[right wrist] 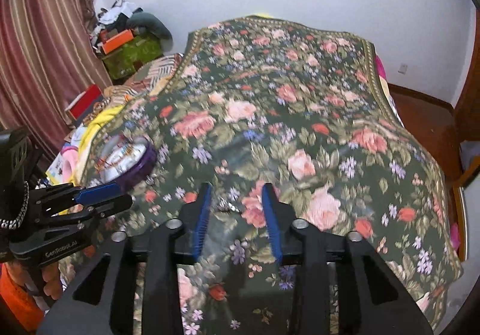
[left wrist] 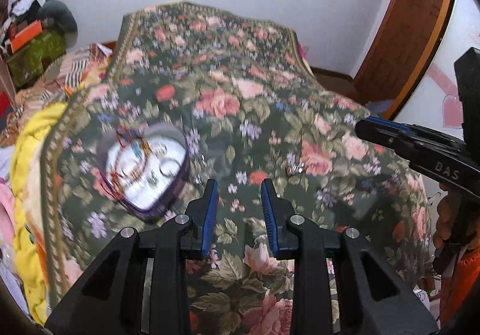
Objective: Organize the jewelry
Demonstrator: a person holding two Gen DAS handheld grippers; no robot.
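The heart-shaped box (left wrist: 144, 167) is sitting on the floral bedspread (left wrist: 240, 71) near its left edge, already holding a tangle of chains and rings. Its point is aiming toward the near edge of the bed, so its long axis is running from near to far.

A small silver piece (right wrist: 226, 206) is lying loose on the bedspread well to the right of the box; blur is hiding its orientation.

The right gripper (right wrist: 237, 209) is hovering over that piece with jaws parted, pads not touching it. The left gripper (left wrist: 238, 206) is standing partly open and empty, just right of the box.

Risks, as judged:
- The busy floral pattern is camouflaging the piece; a misjudged closure could be pinching fabric instead.
- The soft surface is yielding, so the piece could be sinking or sliding aside.
- Threads are overhanging the box rim and could be snagging.
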